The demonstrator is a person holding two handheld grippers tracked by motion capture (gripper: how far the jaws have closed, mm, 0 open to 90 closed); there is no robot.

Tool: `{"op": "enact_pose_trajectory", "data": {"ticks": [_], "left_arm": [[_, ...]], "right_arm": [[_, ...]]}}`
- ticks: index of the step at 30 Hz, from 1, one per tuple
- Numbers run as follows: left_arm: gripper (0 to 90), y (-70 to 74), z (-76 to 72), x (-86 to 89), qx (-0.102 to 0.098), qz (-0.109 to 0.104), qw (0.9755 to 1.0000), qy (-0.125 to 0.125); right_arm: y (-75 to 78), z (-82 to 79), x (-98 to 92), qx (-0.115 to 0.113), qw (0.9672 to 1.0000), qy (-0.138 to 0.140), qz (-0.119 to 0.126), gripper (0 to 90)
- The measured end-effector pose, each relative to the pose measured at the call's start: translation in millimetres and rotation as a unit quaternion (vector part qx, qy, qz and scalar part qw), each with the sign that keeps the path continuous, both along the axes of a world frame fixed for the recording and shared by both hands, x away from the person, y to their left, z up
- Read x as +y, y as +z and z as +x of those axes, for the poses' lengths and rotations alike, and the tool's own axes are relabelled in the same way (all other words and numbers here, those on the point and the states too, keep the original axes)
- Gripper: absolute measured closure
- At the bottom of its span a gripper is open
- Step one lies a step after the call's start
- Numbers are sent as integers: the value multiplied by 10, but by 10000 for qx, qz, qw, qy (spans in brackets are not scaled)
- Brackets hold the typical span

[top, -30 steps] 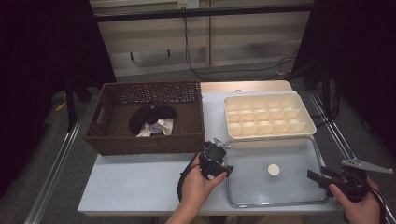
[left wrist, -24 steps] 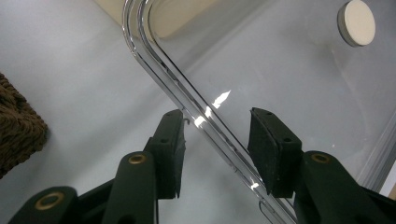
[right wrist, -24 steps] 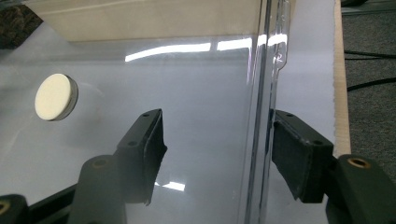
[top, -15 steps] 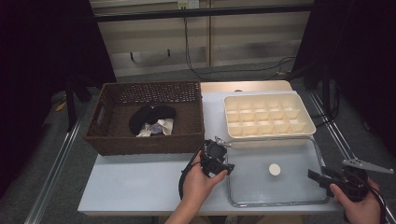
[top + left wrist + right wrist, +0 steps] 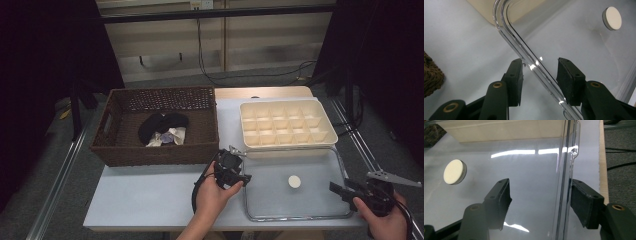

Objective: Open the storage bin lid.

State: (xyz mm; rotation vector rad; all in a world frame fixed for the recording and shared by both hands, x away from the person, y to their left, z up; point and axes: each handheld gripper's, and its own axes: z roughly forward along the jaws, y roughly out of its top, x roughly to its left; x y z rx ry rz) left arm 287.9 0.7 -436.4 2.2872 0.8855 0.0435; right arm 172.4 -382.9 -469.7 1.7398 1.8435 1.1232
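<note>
A clear flat tray (image 5: 300,210) with a shiny metal rim (image 5: 511,32) lies at the front right of the table. A small white disc (image 5: 294,181) rests on it. My left gripper (image 5: 240,176) stands at the tray's left edge. In the left gripper view the rim runs between the left gripper's (image 5: 540,65) pads with a gap on each side. My right gripper (image 5: 336,189) is at the tray's right edge. The right gripper's (image 5: 540,185) jaws straddle the clear edge (image 5: 565,170) without pressing it. The disc (image 5: 454,171) lies off to the left there.
A cream box (image 5: 285,125) of several compartments stands just behind the tray. A brown wicker basket (image 5: 155,150) at the back left holds dark cloth (image 5: 160,125) and a pale item. Bare table (image 5: 145,200) lies at the front left.
</note>
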Motion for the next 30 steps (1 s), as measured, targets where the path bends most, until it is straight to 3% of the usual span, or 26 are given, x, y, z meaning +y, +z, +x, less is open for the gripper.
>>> {"op": "enact_pose_trajectory", "data": {"ticks": [11, 15, 16, 17, 25, 30], "left_arm": [[536, -22, 13, -9, -90, -86, 9999, 28], [526, -37, 23, -16, -65, -49, 10000, 6], [530, -59, 21, -19, -303, 33, 9995, 7], [535, -61, 27, -12, -275, -16, 9996, 24], [451, -34, 19, 29, -307, -111, 9995, -19], [384, -1, 7, 146, -412, -151, 9990, -43]], "right_arm": [[-14, -7, 11, -66, 10000, 14, -27, 324], [-4, -13, 20, -123, 9996, 10, -253, 333], [-8, -13, 16, -116, 9996, 2, -250, 333], [-12, -13, 12, -112, 9996, -4, -267, 332], [30, -6, 56, -230, 9989, 139, -377, 318], [73, 25, 118, -276, 9986, 267, -372, 298]]}}
